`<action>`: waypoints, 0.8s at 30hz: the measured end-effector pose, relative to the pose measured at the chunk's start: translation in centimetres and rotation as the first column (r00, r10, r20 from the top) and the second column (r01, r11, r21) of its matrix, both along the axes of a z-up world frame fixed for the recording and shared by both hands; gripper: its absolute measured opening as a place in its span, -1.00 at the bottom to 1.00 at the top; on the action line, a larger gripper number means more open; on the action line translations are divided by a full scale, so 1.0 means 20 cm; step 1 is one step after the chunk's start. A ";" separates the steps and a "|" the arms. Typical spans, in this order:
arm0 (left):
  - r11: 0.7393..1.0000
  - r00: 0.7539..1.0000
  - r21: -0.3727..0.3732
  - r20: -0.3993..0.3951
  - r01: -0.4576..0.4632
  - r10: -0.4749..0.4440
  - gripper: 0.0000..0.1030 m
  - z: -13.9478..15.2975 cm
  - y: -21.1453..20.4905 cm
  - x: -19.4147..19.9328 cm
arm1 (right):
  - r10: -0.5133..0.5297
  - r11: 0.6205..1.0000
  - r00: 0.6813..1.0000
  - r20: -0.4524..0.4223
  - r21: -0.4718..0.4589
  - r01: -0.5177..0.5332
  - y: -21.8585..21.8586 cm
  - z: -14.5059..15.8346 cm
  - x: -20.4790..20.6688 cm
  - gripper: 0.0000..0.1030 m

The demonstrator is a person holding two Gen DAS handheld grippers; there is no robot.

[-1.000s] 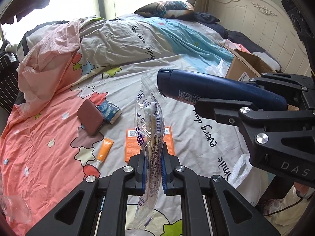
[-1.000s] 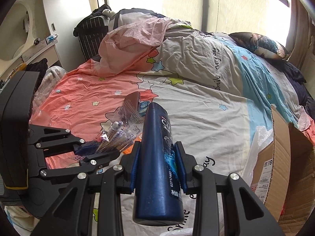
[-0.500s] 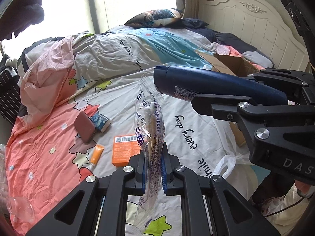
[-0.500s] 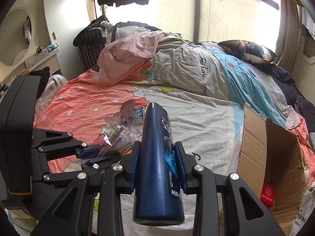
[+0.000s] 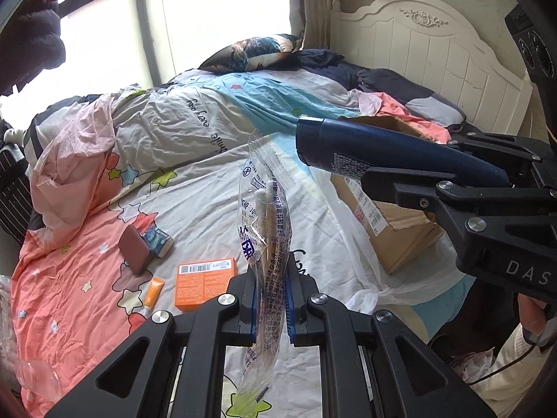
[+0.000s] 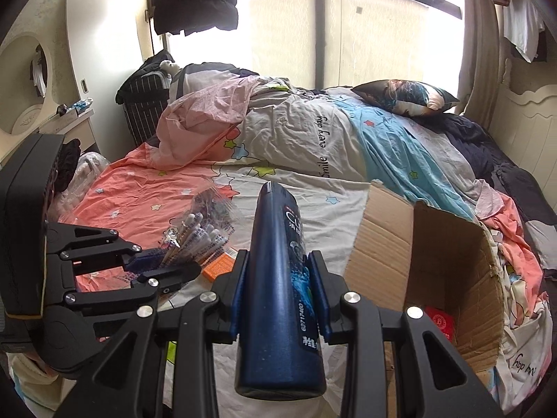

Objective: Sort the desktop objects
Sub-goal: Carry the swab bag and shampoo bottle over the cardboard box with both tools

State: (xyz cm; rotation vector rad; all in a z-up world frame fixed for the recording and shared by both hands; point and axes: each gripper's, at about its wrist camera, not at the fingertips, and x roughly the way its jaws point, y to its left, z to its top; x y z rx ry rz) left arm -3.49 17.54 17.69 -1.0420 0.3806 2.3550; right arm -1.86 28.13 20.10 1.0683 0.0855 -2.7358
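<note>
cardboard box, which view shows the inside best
Right wrist view: the cardboard box opens toward the camera, showing a red item on its floor. The left wrist view shows only its outer side and label, partly behind the blue bottle.

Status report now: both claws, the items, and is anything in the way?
Left claw shut on swab packet. Right claw shut on blue bottle. Cardboard box open, nothing blocking.

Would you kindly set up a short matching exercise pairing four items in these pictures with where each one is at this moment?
Things:
1. dark blue bottle
2. clear packet of swabs
3. orange box
4. red card

Places:
A. lying on the bed cover
B. inside the cardboard box
C. clamped in the right gripper
D. clamped in the left gripper

Pairs: 1-C, 2-D, 3-A, 4-B
</note>
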 end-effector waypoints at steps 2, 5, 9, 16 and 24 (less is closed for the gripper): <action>1.000 1.000 -0.003 -0.007 0.018 -0.018 -0.77 0.01 0.06 0.02 | -0.019 1.000 1.000 -0.006 -0.002 0.019 0.06 0.01 0.03 -0.39; 0.999 0.998 -0.011 -0.018 0.052 -0.052 -0.77 0.03 0.16 0.06 | -0.052 0.999 0.999 -0.010 -0.011 0.052 0.16 0.02 0.07 -0.39; 0.995 0.995 -0.010 -0.026 0.101 -0.101 -0.77 0.04 0.29 0.12 | -0.095 0.995 0.995 -0.006 -0.023 0.095 0.28 0.01 0.11 -0.39; 0.982 0.982 0.015 -0.023 0.189 -0.189 -0.77 0.05 0.52 0.17 | -0.171 0.985 0.985 0.011 -0.010 0.172 0.47 -0.02 0.20 -0.39; 0.965 0.965 -0.002 -0.014 0.261 -0.261 -0.77 0.01 0.77 0.23 | -0.249 0.968 0.968 0.023 -0.030 0.250 0.69 -0.06 0.27 -0.39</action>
